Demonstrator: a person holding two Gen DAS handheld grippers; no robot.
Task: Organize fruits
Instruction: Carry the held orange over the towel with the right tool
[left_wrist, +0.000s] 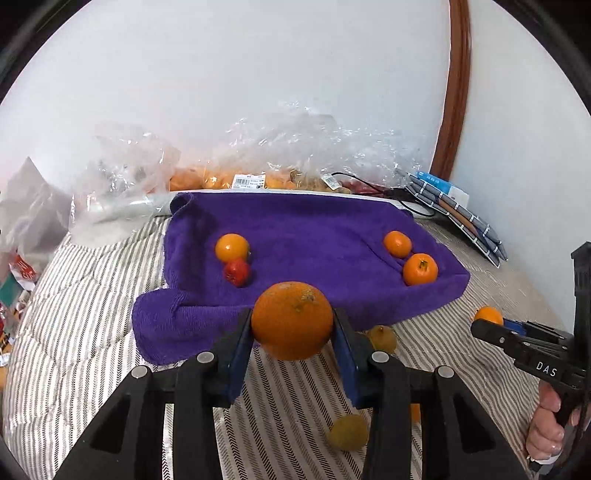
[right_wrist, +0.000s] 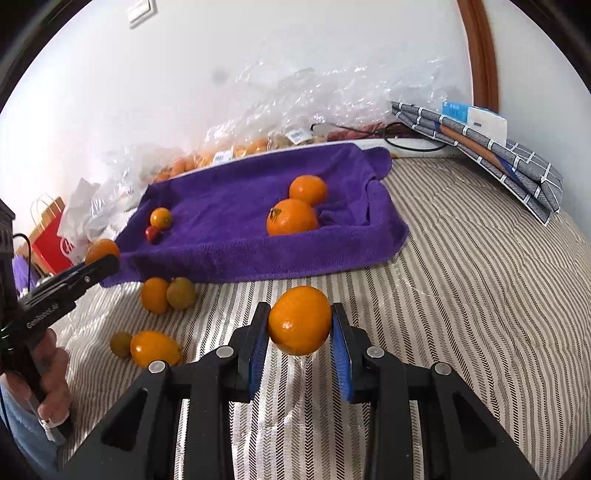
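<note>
Both grippers loaded, fruit bound for the towel.

Striped bed (right_wrist: 461, 277) carries the purple towel (left_wrist: 314, 236), apparently the sorting area, fruits paired at either end. Left gripper (left_wrist: 291, 325) fingers narrowed onto a large orange (left_wrist: 291, 319), lifted near the towel edge; right gripper (right_wrist: 300, 325) fingers pinch a smaller orange (right_wrist: 299, 319). Loose fruit (right_wrist: 155, 347) remains on the bed.
</note>
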